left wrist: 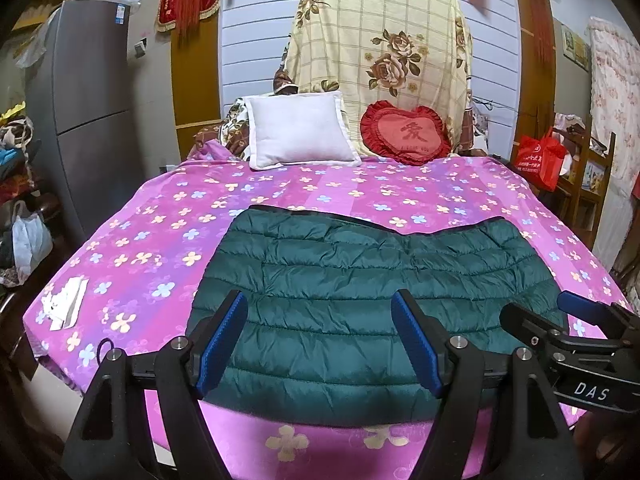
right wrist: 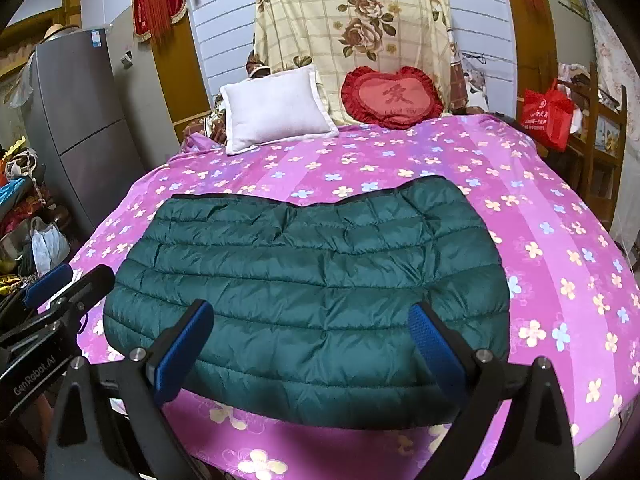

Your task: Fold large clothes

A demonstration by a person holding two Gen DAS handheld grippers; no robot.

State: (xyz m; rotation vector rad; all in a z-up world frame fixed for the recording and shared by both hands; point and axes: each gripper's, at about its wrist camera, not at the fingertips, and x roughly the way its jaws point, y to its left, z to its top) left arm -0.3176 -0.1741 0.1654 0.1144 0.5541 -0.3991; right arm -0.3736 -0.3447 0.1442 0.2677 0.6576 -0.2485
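A dark green quilted down jacket lies folded into a wide rectangle on the pink flowered bedsheet; it also shows in the right wrist view. My left gripper is open, held above the jacket's near edge, holding nothing. My right gripper is open, above the jacket's near edge too, empty. The right gripper's body shows at the right of the left wrist view. The left gripper's body shows at the left of the right wrist view.
A white pillow and a red heart cushion lie at the bed's head. A white paper scrap lies at the bed's left. A grey fridge stands left; a red bag hangs on a wooden rack right.
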